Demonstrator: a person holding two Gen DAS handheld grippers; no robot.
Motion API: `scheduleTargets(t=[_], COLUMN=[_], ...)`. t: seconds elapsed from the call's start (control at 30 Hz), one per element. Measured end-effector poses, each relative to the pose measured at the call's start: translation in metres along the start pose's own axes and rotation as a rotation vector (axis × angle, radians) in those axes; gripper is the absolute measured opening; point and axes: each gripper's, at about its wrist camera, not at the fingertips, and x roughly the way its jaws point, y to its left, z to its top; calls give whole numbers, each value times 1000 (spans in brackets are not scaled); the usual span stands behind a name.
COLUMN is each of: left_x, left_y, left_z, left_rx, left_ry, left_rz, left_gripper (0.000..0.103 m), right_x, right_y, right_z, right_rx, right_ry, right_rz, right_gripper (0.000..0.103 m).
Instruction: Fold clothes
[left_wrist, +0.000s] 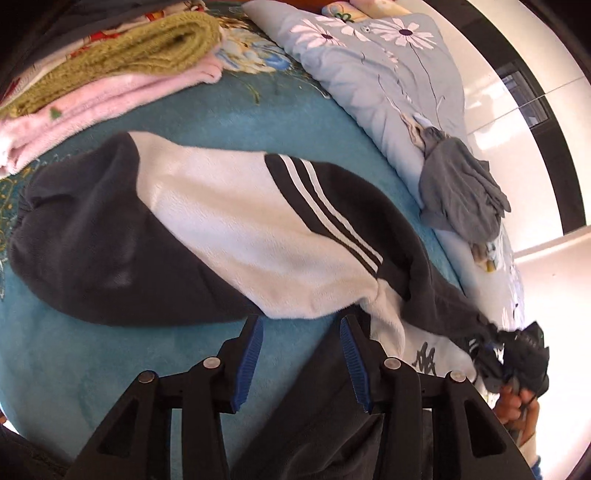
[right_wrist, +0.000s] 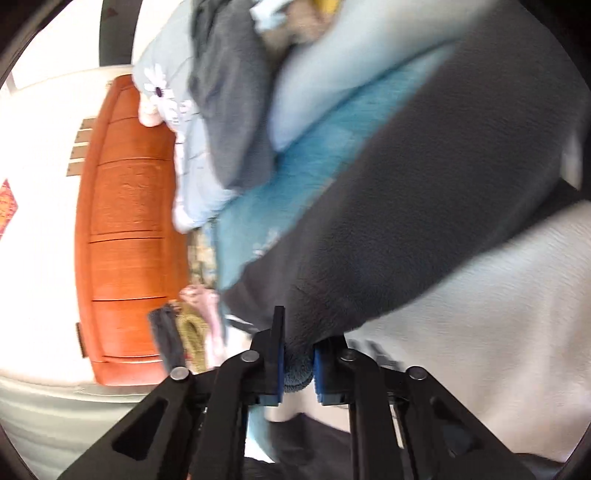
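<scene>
A black and white fleece garment (left_wrist: 229, 229) with white stripes lies spread across the teal blanket (left_wrist: 92, 369). My left gripper (left_wrist: 301, 326) hovers open just short of the garment's near edge, with nothing between its blue pads (left_wrist: 247, 362). In the right wrist view my right gripper (right_wrist: 299, 363) is shut on a fold of the garment's dark fleece (right_wrist: 424, 203), and the image is blurred. The left wrist view shows the right gripper (left_wrist: 524, 354) at the far right, held by a hand (left_wrist: 517, 402) and pulling a dark end of the garment taut.
Folded pink and olive clothes (left_wrist: 122, 70) are stacked at the back left. A floral light-blue duvet (left_wrist: 388, 74) runs along the right with a crumpled grey garment (left_wrist: 461, 192) on it. An orange wooden headboard (right_wrist: 125, 221) stands against a white wall.
</scene>
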Motion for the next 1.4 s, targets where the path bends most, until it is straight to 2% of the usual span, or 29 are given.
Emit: scheduleTargets(t=[0.13, 0.2, 0.27, 0.3, 0.37, 0.4, 0.43, 0.53, 0.6, 0.67, 0.73, 0.8, 0.9, 0.97, 1.03, 1.13, 1.27, 1.4], left_x=[10, 11, 11, 12, 12, 12, 12, 14, 15, 15, 16, 21, 25, 23, 19, 15, 6, -7], left_y=[7, 17, 24, 26, 31, 33, 35, 40, 39, 38, 35, 33, 30, 28, 27, 27, 31, 37], left_z=[-11, -11, -10, -9, -9, -9, -9, -9, -9, -12, -14, -16, -20, -22, -24, -28, -30, -35], left_rx=[-19, -61, -94, -104, -123, -133, -143, -163, -151, -130, -105, -87, -67, -56, -50, -59, -99, -139], left_ry=[28, 26, 22, 23, 23, 24, 24, 29, 40, 48, 60, 80, 112, 113, 107, 98, 75, 42], left_rz=[-36, -63, -80, -81, -84, -85, -86, -92, -92, -84, -62, -25, 9, 17, 20, 22, 14, -15], left_gripper=[48, 48, 48, 48, 48, 48, 48, 48, 48, 48, 48, 48, 48, 48, 49, 49, 50, 52], right_x=[-12, -10, 0, 4, 11, 11, 9, -3, -19, -42, -66, -91, -131, -165, -191, -228, -243, -273], right_y=[36, 45, 41, 35, 24, 20, 18, 25, 38, 52, 58, 49, 11, -31, -67, -112, -133, -144], right_z=[51, 79, 100, 104, 109, 107, 104, 93, 87, 77, 60, 36, 0, -24, -44, -79, -111, -136], right_rx=[24, 55, 112, 152, 218, 240, 246, 205, 119, -14, -138, -219, -280, -270, -217, -81, -31, -11], right_ry=[-94, -130, -123, -133, -163, -189, -208, -229, -212, -200, -194, -192, -189, -182, -196, -205, -206, -265], right_rz=[155, 177, 163, 138, 94, 92, 112, 165, 145, 64, -75, -249, -497, -621, -704, -662, -706, -725], right_gripper=[12, 12, 15, 16, 30, 37, 40, 54, 54, 55, 56, 58, 58, 58, 58, 58, 58, 58])
